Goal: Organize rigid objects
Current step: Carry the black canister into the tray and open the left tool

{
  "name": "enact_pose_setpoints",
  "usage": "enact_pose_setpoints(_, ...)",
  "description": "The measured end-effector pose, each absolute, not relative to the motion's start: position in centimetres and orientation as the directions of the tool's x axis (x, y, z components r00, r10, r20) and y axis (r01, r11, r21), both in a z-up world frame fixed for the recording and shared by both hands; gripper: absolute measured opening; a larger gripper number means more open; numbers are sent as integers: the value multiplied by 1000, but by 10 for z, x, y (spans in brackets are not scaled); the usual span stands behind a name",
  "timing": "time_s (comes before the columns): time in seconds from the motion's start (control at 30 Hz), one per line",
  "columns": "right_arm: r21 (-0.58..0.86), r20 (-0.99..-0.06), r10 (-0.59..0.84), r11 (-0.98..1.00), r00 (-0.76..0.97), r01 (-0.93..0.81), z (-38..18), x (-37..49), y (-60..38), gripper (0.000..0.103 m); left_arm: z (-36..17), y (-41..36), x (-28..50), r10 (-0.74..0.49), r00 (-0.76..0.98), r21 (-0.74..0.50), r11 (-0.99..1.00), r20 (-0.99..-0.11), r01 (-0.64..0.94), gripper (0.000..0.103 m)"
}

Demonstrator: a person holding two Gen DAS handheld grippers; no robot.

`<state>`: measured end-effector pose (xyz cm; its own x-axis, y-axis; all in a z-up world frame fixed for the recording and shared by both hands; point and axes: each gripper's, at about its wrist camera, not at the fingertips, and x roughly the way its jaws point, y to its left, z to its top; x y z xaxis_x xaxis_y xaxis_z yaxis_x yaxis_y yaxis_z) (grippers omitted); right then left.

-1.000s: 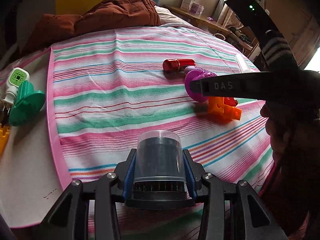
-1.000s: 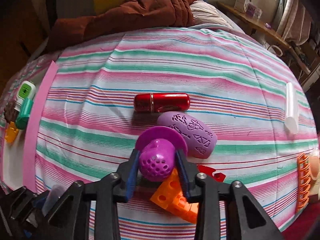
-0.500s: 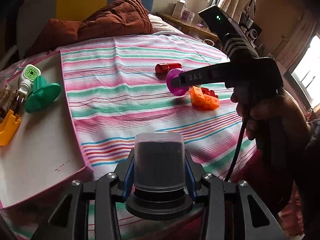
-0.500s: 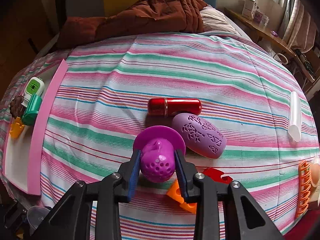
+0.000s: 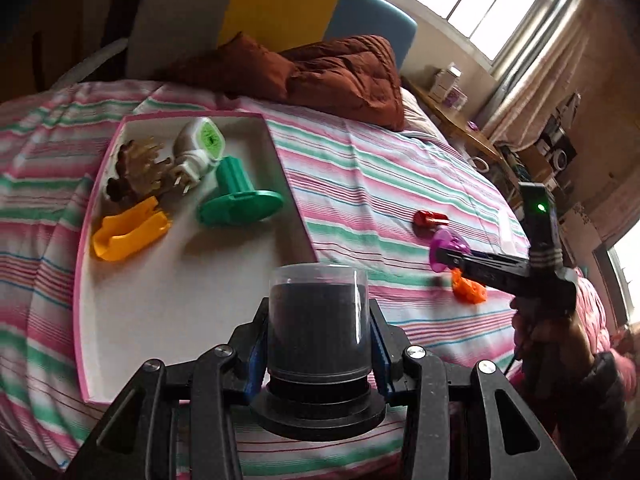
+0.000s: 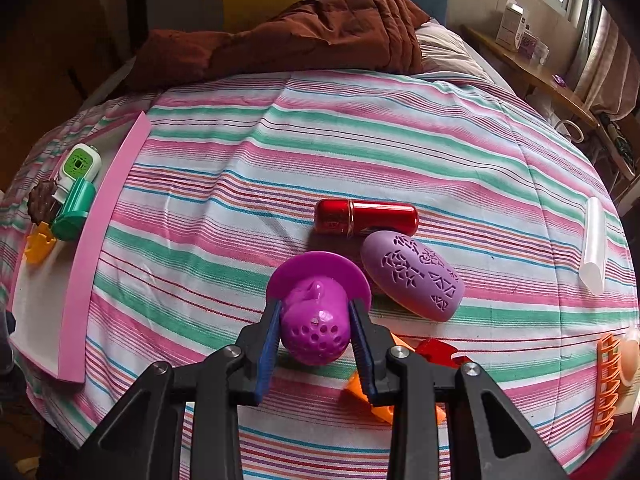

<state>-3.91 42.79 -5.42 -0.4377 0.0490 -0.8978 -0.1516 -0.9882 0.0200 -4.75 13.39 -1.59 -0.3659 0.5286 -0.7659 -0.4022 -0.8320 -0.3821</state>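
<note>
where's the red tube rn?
Right wrist view, centre: the red tube lies on its side on the striped bedspread, just behind the purple oval case and beyond the right gripper.

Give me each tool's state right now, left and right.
Left tool: closed on the black canister with a clear cap.
Right tool: closed on the purple perforated piece with a round flange.

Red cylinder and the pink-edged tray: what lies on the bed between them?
Nothing but bare striped bedspread. The right wrist view shows the stretch from the red cylinder to the tray wall uninterrupted.
</note>
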Motion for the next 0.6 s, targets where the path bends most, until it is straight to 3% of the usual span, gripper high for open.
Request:
enact_pose_setpoints(0.17,15,-896,51,-989,-441,-145,-54,-39,426,33,-36,111,-77,502,-333,-421,-860,-798,-289,44)
enact_pose_setpoints(0.6,22,-890,56,-986,-452,-166,-51,-38,431,33,-65,144,-138,439,-306,-364,-890,-845,-274,44)
